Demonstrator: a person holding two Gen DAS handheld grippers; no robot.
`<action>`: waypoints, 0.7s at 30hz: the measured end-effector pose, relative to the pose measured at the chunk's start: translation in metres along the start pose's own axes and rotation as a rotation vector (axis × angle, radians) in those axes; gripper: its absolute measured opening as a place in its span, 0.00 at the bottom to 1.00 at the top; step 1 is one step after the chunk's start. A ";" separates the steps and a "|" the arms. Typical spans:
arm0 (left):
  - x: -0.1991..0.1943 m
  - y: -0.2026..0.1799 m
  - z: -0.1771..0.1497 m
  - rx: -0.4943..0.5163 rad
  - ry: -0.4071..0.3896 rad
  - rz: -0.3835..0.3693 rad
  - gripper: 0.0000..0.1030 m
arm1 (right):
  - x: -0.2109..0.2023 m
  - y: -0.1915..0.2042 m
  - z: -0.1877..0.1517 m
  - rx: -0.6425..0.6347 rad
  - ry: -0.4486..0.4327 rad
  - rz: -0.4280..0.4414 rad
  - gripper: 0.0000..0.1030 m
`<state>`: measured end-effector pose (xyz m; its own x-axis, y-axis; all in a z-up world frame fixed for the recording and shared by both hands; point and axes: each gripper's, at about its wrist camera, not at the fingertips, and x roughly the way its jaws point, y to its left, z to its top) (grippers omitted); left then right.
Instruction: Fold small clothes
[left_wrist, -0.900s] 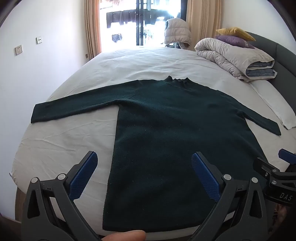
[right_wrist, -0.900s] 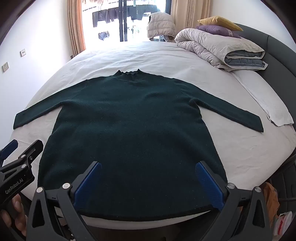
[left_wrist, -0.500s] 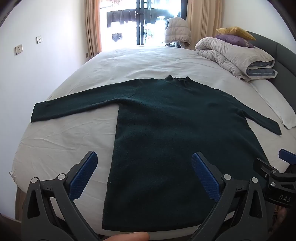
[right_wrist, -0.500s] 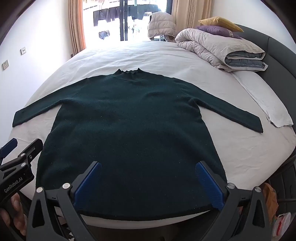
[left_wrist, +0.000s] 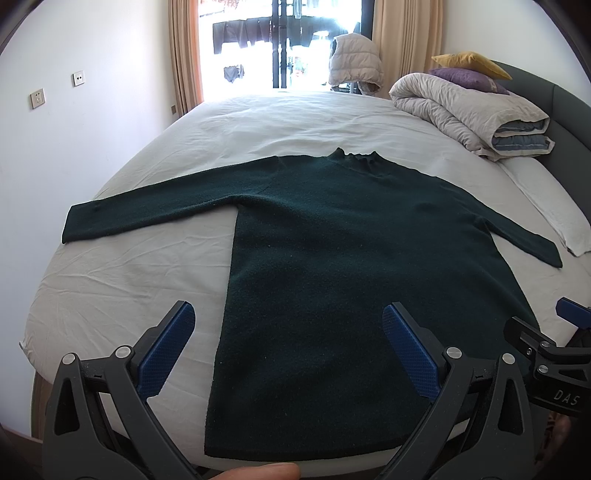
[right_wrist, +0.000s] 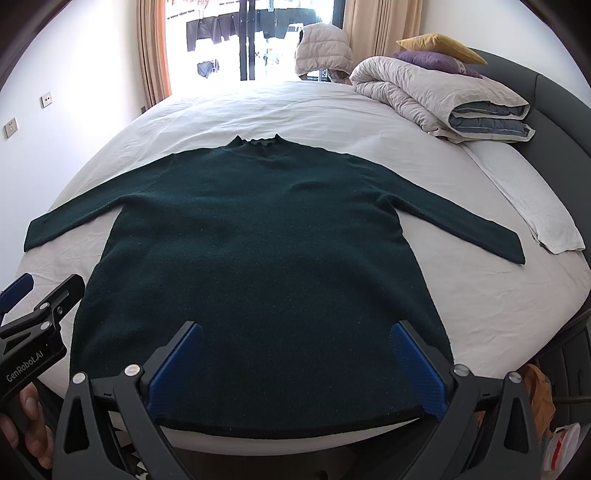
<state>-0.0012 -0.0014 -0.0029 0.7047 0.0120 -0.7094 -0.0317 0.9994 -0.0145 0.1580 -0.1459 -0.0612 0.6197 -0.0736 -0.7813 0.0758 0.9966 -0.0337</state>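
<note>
The sweater (right_wrist: 255, 266) lies flat on the bed (right_wrist: 295, 110), sleeves spread, collar away from the hem. Since a moment ago almost nothing has shifted: the left gripper (left_wrist: 288, 347) and right gripper (right_wrist: 295, 362) both hover just short of the hem, jaws wide apart, empty. Folding has likely not begun; a first grasp comes next.

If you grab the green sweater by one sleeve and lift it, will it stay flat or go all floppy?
Probably floppy: the sweater lies limp and flat on the bed, following its surface. Its thick, fuzzy knit looks fairly heavy, so the body would likely sag and drag. The fuzzy surface probably will not slip much.
</note>
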 end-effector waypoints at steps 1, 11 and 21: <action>0.000 0.000 0.000 0.000 0.000 0.000 1.00 | 0.000 0.000 0.000 0.000 0.000 -0.001 1.00; 0.000 0.000 0.000 0.001 0.002 0.000 1.00 | 0.001 0.000 -0.004 -0.001 0.000 -0.001 1.00; 0.000 0.000 0.001 0.001 0.002 0.001 1.00 | 0.001 -0.001 -0.003 -0.003 0.001 -0.004 1.00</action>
<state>-0.0008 -0.0016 -0.0024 0.7030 0.0127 -0.7110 -0.0317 0.9994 -0.0134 0.1563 -0.1468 -0.0636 0.6190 -0.0772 -0.7816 0.0754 0.9964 -0.0387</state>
